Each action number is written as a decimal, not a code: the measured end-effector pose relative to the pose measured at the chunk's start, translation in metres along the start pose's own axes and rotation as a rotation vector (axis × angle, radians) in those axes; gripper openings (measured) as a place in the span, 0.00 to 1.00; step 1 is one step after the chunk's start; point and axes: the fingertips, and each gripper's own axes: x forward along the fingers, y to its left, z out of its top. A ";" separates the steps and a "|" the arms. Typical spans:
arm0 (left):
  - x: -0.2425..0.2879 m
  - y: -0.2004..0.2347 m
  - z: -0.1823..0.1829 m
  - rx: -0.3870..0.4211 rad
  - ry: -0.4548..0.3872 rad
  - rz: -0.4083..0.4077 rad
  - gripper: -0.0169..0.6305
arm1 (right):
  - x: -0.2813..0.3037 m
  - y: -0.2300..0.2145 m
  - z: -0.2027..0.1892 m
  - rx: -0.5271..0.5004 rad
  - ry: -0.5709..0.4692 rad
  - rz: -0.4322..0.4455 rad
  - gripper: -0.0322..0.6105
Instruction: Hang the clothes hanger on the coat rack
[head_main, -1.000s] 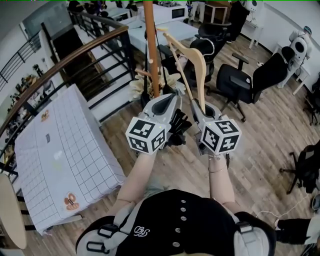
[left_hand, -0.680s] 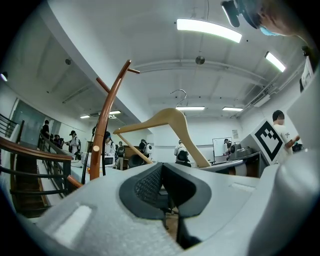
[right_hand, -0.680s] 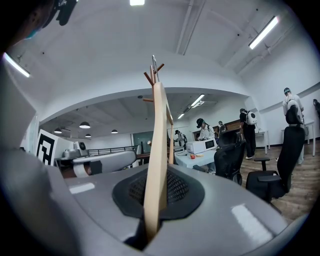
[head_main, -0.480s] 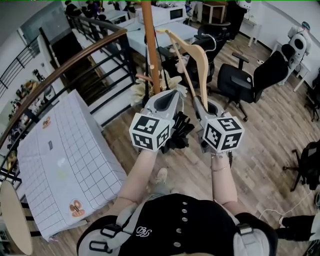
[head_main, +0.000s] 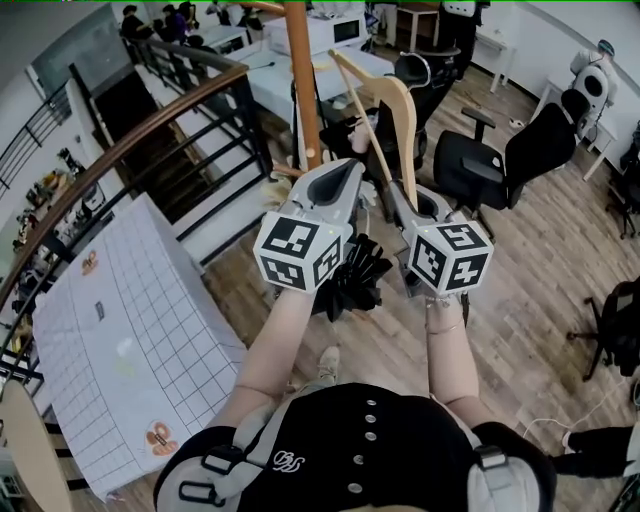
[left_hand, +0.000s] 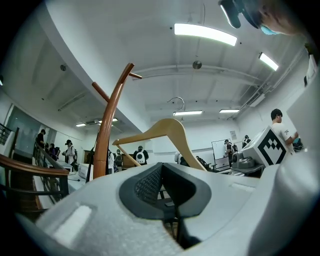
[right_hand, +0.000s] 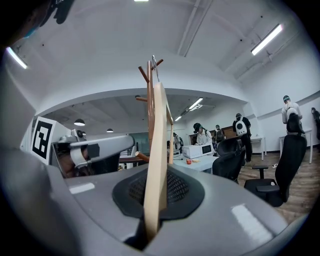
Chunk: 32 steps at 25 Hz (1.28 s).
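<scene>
Right gripper (head_main: 398, 200) (right_hand: 156, 197) is clamped on the wooden clothes hanger (head_main: 398, 105) (right_hand: 158, 145), jaws nipped on the lower end of one hanger arm. The right gripper view shows that arm standing up edge-on from between the pads. The hanger is held up in the air, tilted, just right of the coat rack (head_main: 303, 80) in the head view, and it is not hung on it. In the left gripper view the hanger (left_hand: 172, 126) shows as a pale arch with its metal hook (left_hand: 175, 102) in free air, apart from the brown coat rack (left_hand: 108, 135) pole and its upper pegs on the left. In the right gripper view the metal hook (right_hand: 155, 62) lines up with the pegs at the top of the coat rack (right_hand: 149, 95), and contact can't be told from there. Left gripper (head_main: 348, 172) (left_hand: 164, 197) has its jaws together with nothing between them, held up beside the right one and close to the pole. Dark railing (head_main: 130, 140) and a grid-patterned table (head_main: 130, 330) lie to the left below, and black office chairs (head_main: 520, 150) stand on the wood floor to the right.
</scene>
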 end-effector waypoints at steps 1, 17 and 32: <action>0.003 0.003 0.005 0.000 -0.009 -0.005 0.02 | 0.003 -0.002 0.004 -0.003 -0.001 -0.003 0.05; 0.051 0.042 0.055 0.026 -0.073 -0.082 0.02 | 0.062 -0.015 0.074 -0.112 -0.068 0.005 0.05; 0.087 0.077 0.123 0.090 -0.226 -0.115 0.02 | 0.111 -0.024 0.147 -0.214 -0.152 -0.015 0.05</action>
